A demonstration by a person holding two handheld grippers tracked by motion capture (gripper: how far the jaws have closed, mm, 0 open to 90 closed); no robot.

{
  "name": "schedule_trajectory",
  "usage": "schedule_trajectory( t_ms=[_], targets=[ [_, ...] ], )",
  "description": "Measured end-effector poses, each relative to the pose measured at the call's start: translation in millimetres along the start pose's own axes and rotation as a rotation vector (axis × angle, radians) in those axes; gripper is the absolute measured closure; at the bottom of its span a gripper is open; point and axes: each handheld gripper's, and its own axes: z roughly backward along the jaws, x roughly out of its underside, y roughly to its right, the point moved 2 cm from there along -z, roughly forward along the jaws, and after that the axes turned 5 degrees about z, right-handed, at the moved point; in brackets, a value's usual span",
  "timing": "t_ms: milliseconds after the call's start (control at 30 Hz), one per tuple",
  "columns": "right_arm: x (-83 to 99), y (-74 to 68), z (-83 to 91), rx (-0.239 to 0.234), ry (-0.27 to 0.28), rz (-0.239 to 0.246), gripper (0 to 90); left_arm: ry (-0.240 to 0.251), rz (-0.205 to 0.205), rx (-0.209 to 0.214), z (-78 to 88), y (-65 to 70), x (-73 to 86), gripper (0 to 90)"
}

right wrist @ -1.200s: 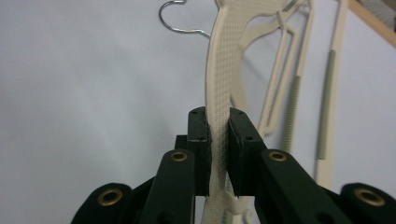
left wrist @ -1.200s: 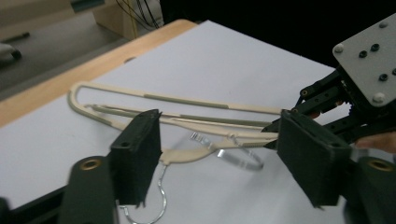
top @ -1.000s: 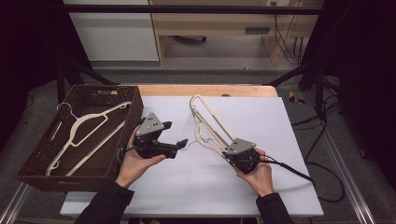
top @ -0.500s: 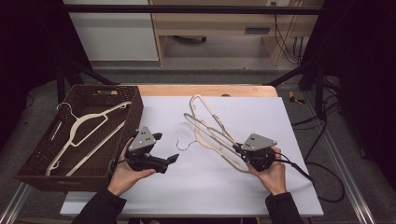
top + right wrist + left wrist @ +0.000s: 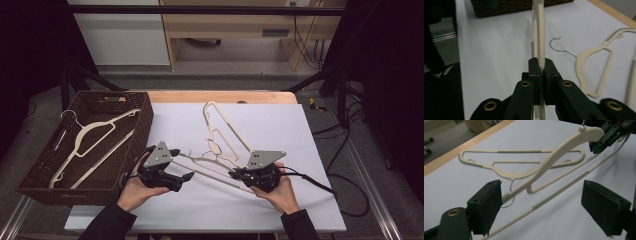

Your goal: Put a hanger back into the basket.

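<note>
Cream plastic hanger [image 5: 220, 167], ribbed and slender, is clamped in the shut right tongs [image 5: 235, 175] above the white bench [image 5: 280, 125], while the left tongs [image 5: 187, 176], wide open, straddle its hook end.

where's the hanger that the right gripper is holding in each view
High view: the held hanger slants across the lower middle of the white table top, from the right gripper toward the left gripper.
Left gripper view: it crosses the middle, rising to the upper right between the open jaws.
Right gripper view: edge-on, up the centre from the shut jaws.
Shared landmark: the second hanger lying flat on the table.
</note>
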Motion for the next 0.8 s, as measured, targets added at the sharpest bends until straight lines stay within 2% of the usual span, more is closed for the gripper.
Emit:
schedule_trajectory(
  t_ms=[233,467,567,733,800],
  targets=[
    [-3.8,-9.7,-11.7,-0.079,-0.006,0.012,87.2,-0.057,-0.047,0.033,-9.8,5.5,2.7,32.2],
    [-6.4,-15.9,-17.9,-0.14,-0.013,0.025,87.1,-0.099,-0.039,0.072,-17.5,6.6,6.3,55.3],
    [-5.7,-15.8,-19.8,-0.146,-0.015,0.019,87.0,-0.114,-0.044,0.088,-17.2,6.9,7.1,65.8],
    [-5.3,-14.1,-19.8,-0.144,-0.02,0.015,86.0,-0.137,-0.05,0.102,-15.7,9.4,7.4,70.1],
    [-5.9,-12.9,-18.1,-0.119,-0.013,0.007,84.2,-0.143,-0.055,0.116,-14.6,10.8,6.9,73.2]
  ],
)
